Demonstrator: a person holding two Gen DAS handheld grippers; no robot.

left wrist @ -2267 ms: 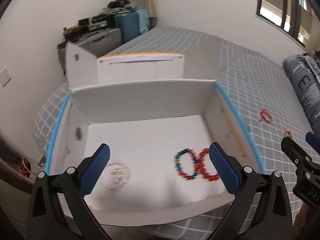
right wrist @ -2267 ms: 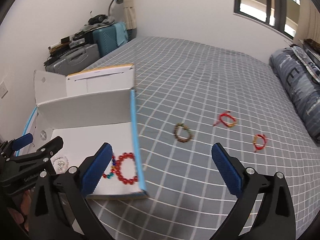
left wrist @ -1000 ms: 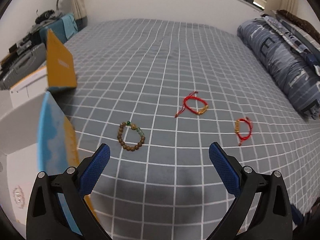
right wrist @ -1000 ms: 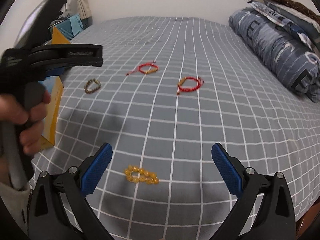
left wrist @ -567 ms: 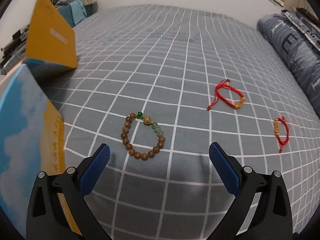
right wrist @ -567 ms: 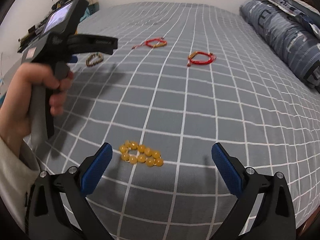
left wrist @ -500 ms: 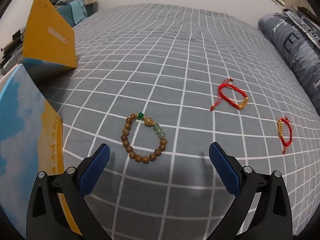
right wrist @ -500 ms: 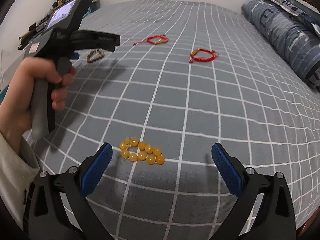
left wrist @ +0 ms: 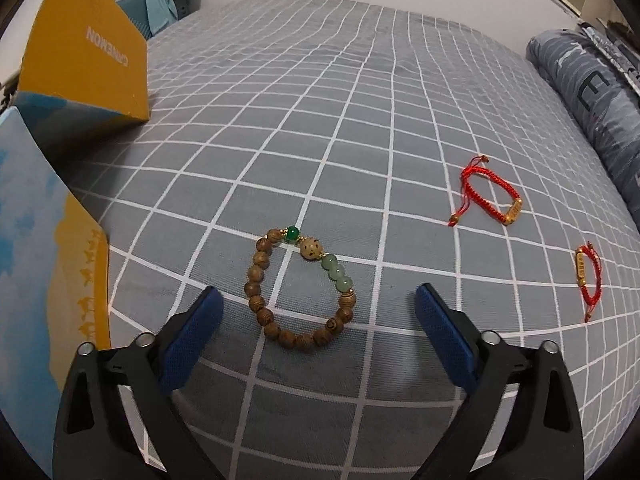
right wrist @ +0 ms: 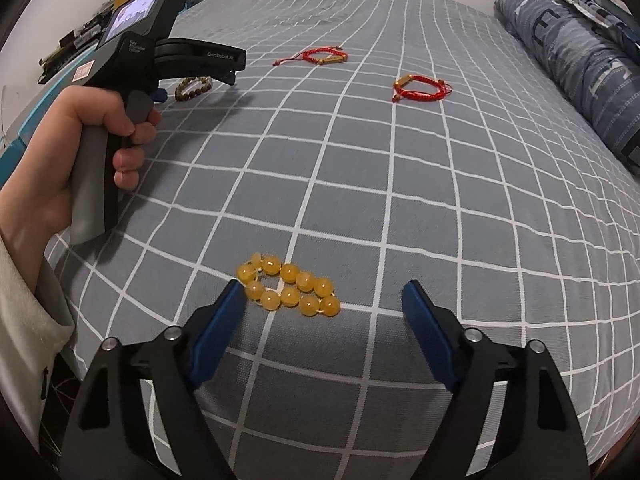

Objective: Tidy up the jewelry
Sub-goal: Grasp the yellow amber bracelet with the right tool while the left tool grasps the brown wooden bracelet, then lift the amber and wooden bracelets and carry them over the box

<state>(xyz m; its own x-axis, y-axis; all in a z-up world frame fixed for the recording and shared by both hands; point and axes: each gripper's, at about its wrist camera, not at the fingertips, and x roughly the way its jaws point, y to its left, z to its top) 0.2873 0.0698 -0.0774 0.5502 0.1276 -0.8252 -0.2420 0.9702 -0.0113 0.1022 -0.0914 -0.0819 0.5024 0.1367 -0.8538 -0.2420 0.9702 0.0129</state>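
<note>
Two hand-held grippers over a grey checked bed (left wrist: 360, 100), both spread wide, nothing held.

Left hand-held gripper (left wrist: 318, 312): blue pads either side of a wooden bead bracelet (left wrist: 300, 290), green beads at its 1 to 3 o'clock. Bracelet flat on the bed, between the fingers, touching neither. Red cord bracelet (left wrist: 486, 196) at 2 o'clock from the beads, well apart. Second red cord bracelet (left wrist: 588, 280) further out at 3 o'clock, near frame edge. Box (left wrist: 44, 272) with blue and yellow print at 9 o'clock; yellow flap (left wrist: 84, 48) raised at 10 o'clock.

Right hand-held gripper (right wrist: 324, 304): yellow bead bracelet (right wrist: 288, 284) squashed into a double row, lying just ahead of the fingers, nearer the left pad (right wrist: 218, 332); contact with that pad not clear. Both red cord bracelets seen far off at 12 and 1 o'clock. Person's hand (right wrist: 76, 140) on the other gripper's handle at 9 to 10 o'clock, wooden beads partly hidden beneath it. Rolled blue quilt (right wrist: 580, 52) along the bed edge at 2 o'clock.
</note>
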